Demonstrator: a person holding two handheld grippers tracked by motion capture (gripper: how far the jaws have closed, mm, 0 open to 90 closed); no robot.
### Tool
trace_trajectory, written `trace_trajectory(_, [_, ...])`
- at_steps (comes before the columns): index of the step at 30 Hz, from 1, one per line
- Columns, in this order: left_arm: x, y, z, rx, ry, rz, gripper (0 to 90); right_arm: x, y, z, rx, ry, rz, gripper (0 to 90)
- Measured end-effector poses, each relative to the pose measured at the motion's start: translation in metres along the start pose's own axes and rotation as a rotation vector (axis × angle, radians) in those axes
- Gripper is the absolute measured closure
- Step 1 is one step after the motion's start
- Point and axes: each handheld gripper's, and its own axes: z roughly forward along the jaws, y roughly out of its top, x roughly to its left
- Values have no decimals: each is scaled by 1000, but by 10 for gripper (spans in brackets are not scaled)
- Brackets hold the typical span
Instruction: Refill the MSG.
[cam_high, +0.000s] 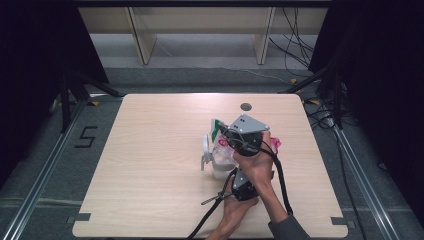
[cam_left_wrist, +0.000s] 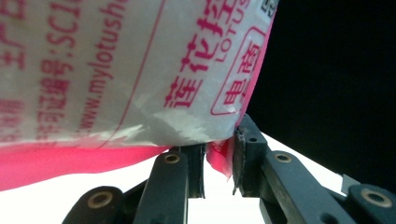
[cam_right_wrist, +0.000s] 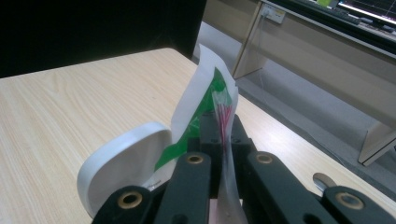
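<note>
In the high view, both grippers meet over the light wooden table (cam_high: 150, 165), the right gripper (cam_high: 223, 134) beyond the left gripper (cam_high: 231, 176). In the left gripper view, its jaws pinch the pink edge of a translucent plastic bag with pink print (cam_left_wrist: 116, 70). In the right gripper view, the jaws are pressed together on the bag's thin top edge (cam_right_wrist: 223, 112), beside a white rounded plastic piece (cam_right_wrist: 126, 163).

Background, nothing handled
Light wood worktop (cam_high: 150, 165) with a round dark grommet (cam_high: 245, 106) near its far edge; grey floor around it with a "5" marking (cam_high: 86, 136) at left, metal rails (cam_high: 47, 170) along both sides, loose cables (cam_high: 295, 45) far right, pale wooden furniture legs (cam_high: 142, 40) behind
</note>
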Motion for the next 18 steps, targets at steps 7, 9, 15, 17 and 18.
trace_trajectory(7, [0,0,0,0,0,0,762,0,0,0,-2,-2,0,900])
trace_trajectory(9, [0,0,0,4,6,6,762,-2,0,0,-22,-20,-13,900])
trace_trajectory(15, [0,0,-1,11,4,7,763,0,0,1,0,-1,0,900])
trace_trajectory(17, [0,1,-1,9,-1,7,763,-1,1,0,-24,-18,-27,900])
trace_trajectory(18, [0,0,0,3,4,6,763,0,1,0,-12,-9,-17,900])
